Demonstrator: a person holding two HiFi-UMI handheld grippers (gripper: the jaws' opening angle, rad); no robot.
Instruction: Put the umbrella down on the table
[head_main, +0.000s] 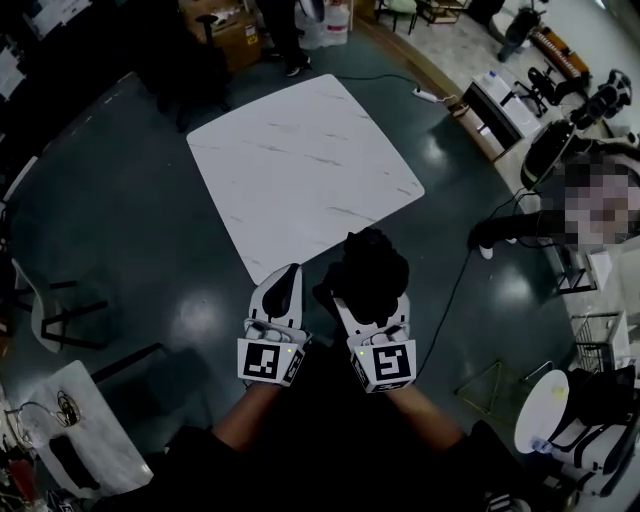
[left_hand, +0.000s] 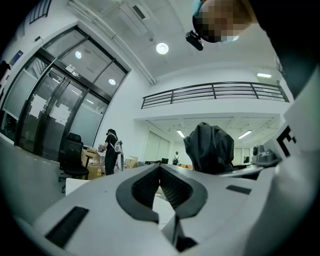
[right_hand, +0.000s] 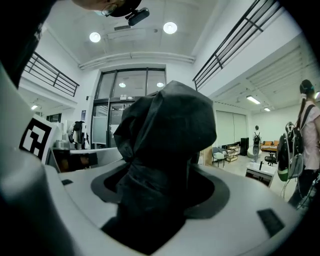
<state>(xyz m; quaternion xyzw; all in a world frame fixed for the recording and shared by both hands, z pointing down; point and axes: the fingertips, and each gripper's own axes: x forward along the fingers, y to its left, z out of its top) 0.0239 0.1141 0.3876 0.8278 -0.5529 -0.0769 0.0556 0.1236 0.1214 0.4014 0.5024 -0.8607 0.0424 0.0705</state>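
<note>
In the head view a black folded umbrella stands bunched up between the jaws of my right gripper, which is shut on it with its jaws held wide. It hovers just off the near corner of the white marble table, over the dark floor. In the right gripper view the umbrella fills the gap of the right gripper and hides the pads. My left gripper is alongside on the left, shut with nothing in it. In the left gripper view its tips meet, and the umbrella shows to the right.
A person sits to the right near a black floor cable. A dark chair and a small white table are at the left. Cardboard boxes stand beyond the table. Another person stands far off.
</note>
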